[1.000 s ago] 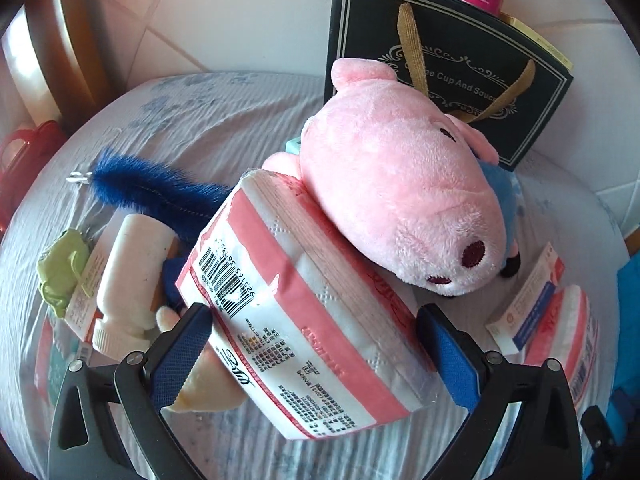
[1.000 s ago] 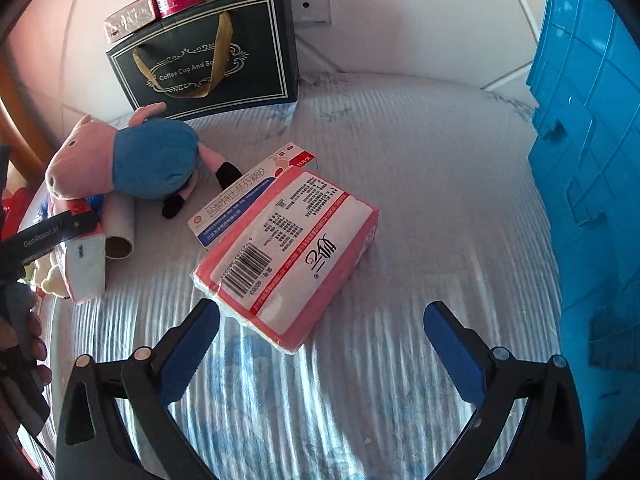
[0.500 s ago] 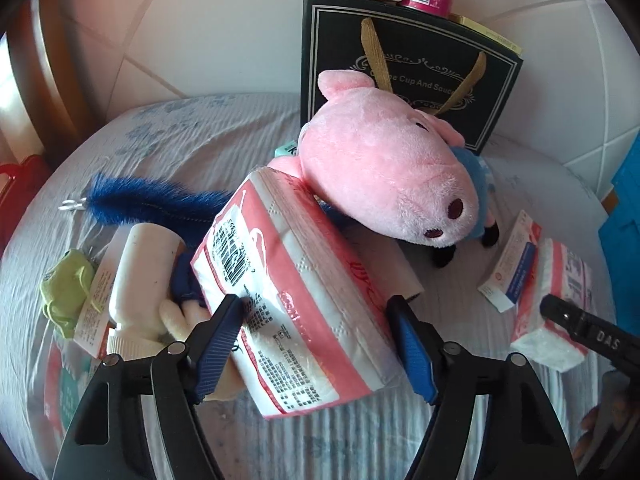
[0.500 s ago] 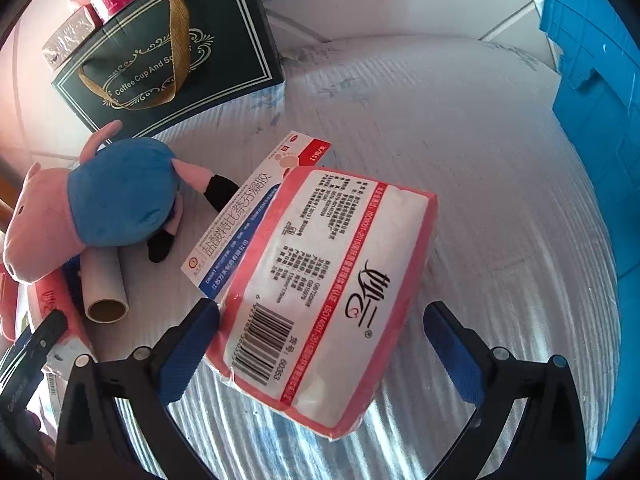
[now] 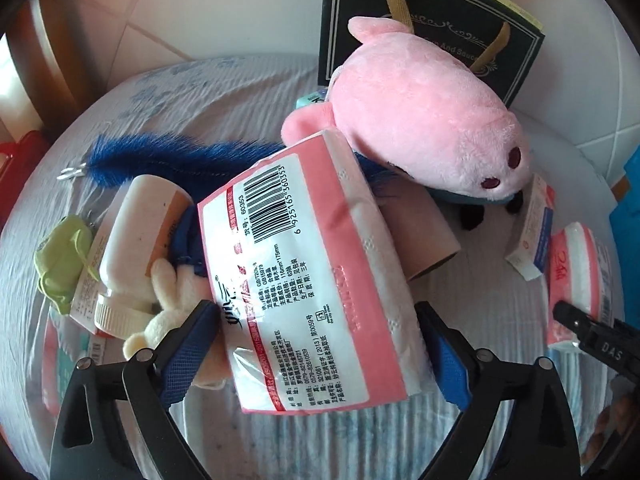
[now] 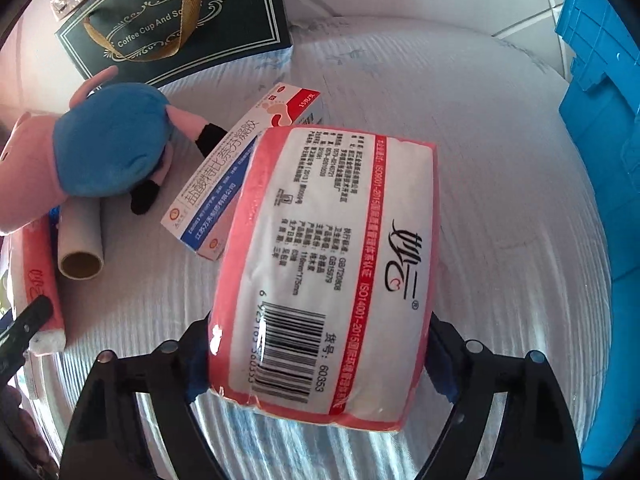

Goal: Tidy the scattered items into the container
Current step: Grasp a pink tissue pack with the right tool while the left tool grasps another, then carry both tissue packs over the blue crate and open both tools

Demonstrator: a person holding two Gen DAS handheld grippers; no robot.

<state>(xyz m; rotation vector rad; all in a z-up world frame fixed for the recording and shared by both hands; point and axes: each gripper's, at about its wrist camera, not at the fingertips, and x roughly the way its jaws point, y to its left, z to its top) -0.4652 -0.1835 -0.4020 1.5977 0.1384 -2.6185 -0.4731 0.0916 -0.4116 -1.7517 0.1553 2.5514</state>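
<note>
The blue container (image 6: 600, 120) stands at the table's (image 6: 480, 140) right edge. My right tongs (image 6: 320, 360) are closing, pads pressing one pink tissue pack (image 6: 332, 260). My left tongs (image 5: 320, 348) are opening around another tissue pack (image 5: 304, 280) leaning on the pig plush (image 5: 420, 120).

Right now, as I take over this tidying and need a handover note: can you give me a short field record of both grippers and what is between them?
left gripper: jaws opening, tissue pack between them, propped on clutter beside the plush pig
right gripper: jaws closing, pads at the sides of a second tissue pack on the table
container: blue crate at the right edge; neither pack in it
</note>
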